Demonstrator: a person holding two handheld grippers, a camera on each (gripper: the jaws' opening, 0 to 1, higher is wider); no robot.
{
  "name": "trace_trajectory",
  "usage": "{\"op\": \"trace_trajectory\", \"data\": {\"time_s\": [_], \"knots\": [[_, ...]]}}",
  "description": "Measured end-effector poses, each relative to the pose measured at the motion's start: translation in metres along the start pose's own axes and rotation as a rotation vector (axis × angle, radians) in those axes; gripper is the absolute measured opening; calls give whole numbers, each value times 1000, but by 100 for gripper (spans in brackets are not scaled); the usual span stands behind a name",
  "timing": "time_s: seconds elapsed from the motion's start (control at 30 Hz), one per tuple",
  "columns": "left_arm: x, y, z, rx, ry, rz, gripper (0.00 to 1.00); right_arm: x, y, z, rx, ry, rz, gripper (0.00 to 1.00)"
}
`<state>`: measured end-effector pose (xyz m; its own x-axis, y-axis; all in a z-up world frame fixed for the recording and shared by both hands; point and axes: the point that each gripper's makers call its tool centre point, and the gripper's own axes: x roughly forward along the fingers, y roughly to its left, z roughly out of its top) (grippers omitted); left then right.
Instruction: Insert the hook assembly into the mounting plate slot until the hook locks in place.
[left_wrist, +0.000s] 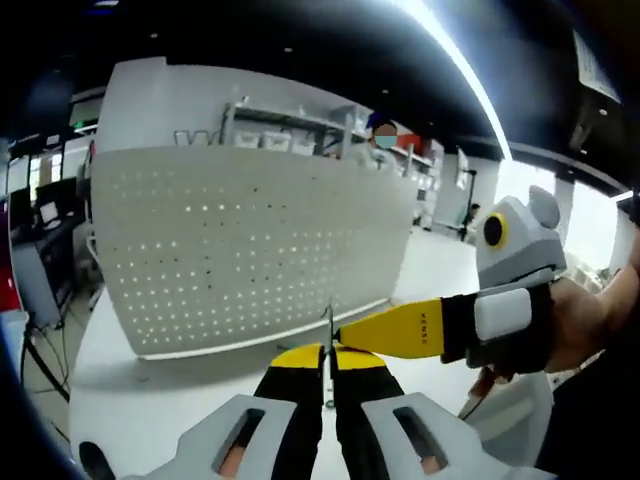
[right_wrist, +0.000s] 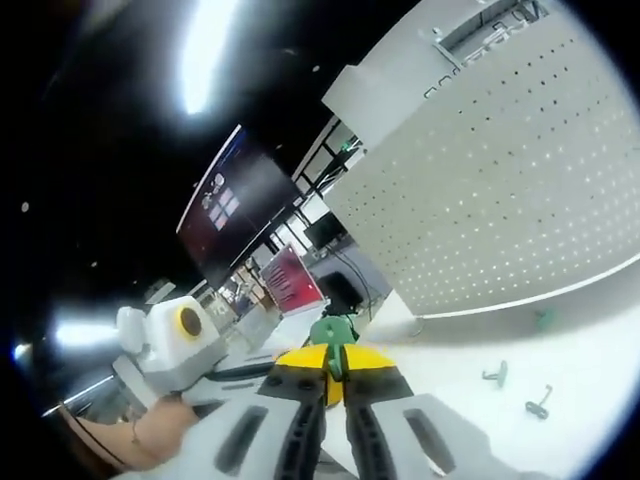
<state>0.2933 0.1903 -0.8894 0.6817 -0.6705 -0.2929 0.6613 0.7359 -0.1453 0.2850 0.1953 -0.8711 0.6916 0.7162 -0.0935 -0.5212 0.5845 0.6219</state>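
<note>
1 pegboard (left_wrist: 250, 250) upper centre; left gripper (left_wrist: 328, 352) pinches 1 thin hook (left_wrist: 328, 330) — right gripper (right_wrist: 334, 362) nips 1 green piece (right_wrist: 332, 330); 2 loose hooks (right_wrist: 496, 373) lower right.

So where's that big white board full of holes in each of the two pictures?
Left gripper view: the pegboard stands across the centre and left, beyond the jaws.
Right gripper view: the pegboard sits in the upper right, tilted in the picture.
Shared landmark: the white table that meets the board's lower edge.
</note>
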Motion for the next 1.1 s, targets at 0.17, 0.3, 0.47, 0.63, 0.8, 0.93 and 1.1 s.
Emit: {"op": "trace_trajectory", "data": {"time_s": [0.17,0.3,0.47,0.63,0.8,0.93,1.1], "knots": [[-4,5,0,-18,0,3,2,4,3,-1,-18,13,8,0],[-5,8,-5,-26,12,-3,4,7,2,-6,-20,40,19,0],[-7,11,-11,-40,23,0,15,10,8,-11,-85,80,42,0],[-10,16,-15,-37,28,4,32,12,10,-13,-117,99,52,0],[-12,13,-16,-38,22,-33,43,14,8,-16,-161,129,54,0],[-12,9,-16,-52,14,-62,56,14,4,-15,-205,144,53,0],[-13,7,-17,-54,12,-86,74,15,1,-12,-250,141,45,0]]}}
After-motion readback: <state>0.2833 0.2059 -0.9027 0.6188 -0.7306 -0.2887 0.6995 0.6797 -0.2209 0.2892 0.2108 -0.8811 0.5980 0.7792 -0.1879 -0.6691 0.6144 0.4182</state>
